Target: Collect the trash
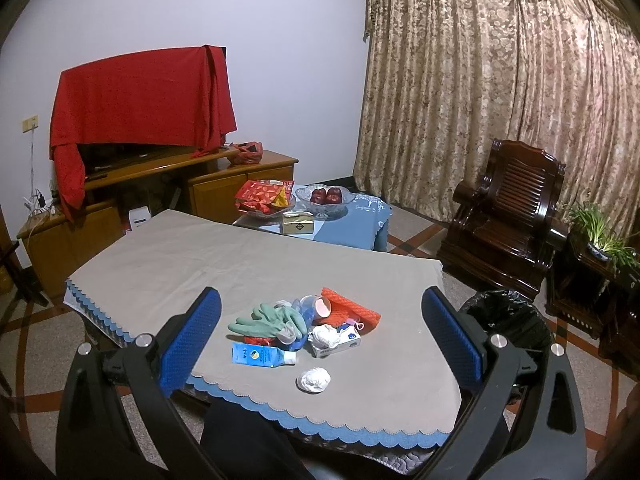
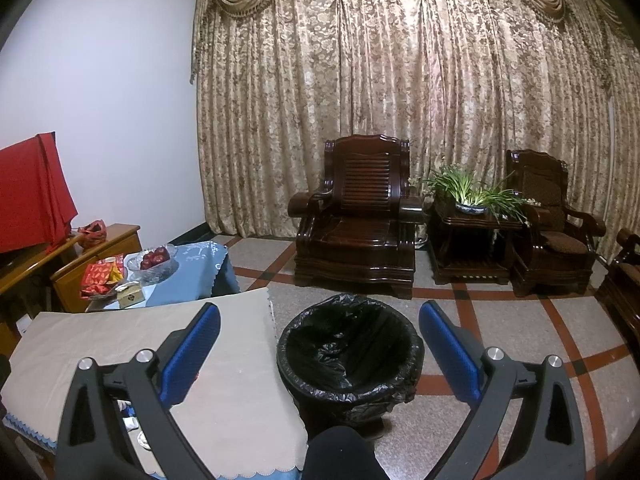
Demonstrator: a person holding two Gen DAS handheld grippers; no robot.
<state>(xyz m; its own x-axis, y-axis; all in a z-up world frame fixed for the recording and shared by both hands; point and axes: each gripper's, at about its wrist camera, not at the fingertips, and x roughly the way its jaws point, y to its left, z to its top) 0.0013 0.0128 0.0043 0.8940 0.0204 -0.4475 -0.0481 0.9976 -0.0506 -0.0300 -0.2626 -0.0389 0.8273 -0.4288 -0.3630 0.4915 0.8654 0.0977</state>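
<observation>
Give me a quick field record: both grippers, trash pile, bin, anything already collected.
left gripper: open, empty, facing the pile
right gripper: open, empty, facing the bin
trash pile: on the tablecloth; green glove, blue carton, orange foam net, small box, pink cup
loose item: tissue ball, apart from the pile, nearest the table edge
bin: on the floor beside the table, black liner, no trash visible inside
collected: nothing visible yet

Bare cloth (image 1: 248, 264) rings the trash pile (image 1: 304, 324); bin (image 2: 350, 350) mouth unobstructed.

carton (image 1: 262, 354) label unreadable, TV under cloth (image 1: 140, 100)
</observation>
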